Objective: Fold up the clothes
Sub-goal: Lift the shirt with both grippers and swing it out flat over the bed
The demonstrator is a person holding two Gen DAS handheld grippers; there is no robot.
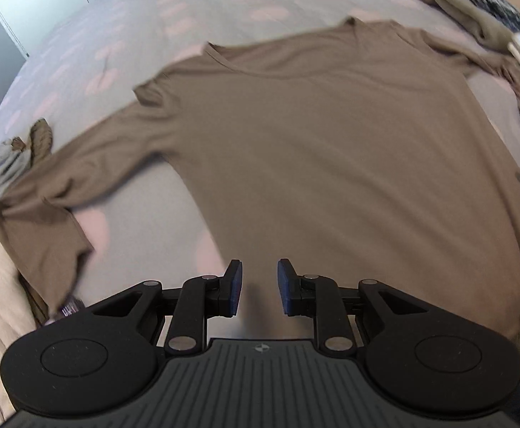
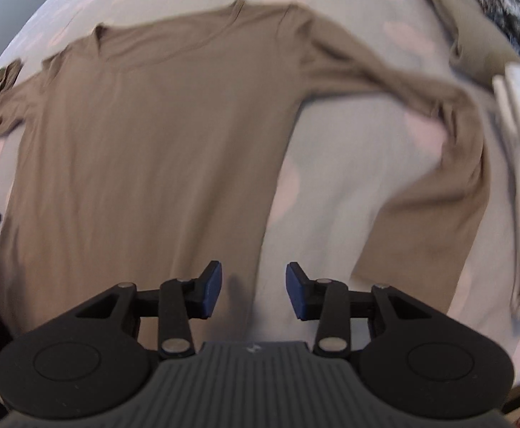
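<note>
While we've got both grippers hovering near the hem, the long-sleeved tan knit shirt (image 1: pixel 313 149) lies spread flat on the pale grey bedspread with pink blotches (image 1: pixel 188 7), neck toward 12 o'clock. Our left gripper (image 1: pixel 260 287) has its jaws spread with nothing between them, same for our right gripper (image 2: pixel 253 290). It looks thin, floppy and light, so we'd pinch the sleeve cuffs at 8 and 4 o'clock first.
</note>
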